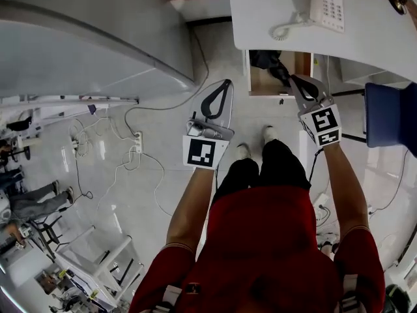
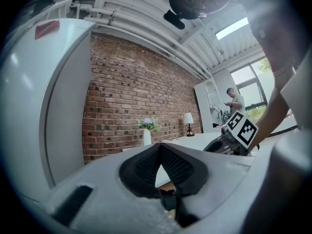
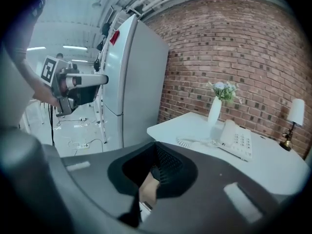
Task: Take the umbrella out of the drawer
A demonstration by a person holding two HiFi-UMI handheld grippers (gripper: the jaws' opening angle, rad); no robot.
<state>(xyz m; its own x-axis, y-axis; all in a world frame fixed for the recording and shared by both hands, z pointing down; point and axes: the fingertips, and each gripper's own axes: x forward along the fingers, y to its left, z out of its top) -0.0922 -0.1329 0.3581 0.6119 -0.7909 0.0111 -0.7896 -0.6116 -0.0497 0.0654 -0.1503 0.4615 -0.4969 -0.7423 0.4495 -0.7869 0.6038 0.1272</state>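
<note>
Near the wooden drawer [image 1: 263,85], left gripper [image 1: 226,83] and right gripper [image 1: 294,81] have ribbed fingers closed.

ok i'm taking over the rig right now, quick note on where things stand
Left gripper: shut, empty, held out over the floor, left of the drawer.
Right gripper: shut, nothing seen between its jaws, tips at the drawer's front, close to the umbrella; contact can't be told.
Umbrella: dark bundle lying in the open drawer under the desk.
Done: drawer is open.
Left: open a gripper, close it on the umbrella, lift it out.
</note>
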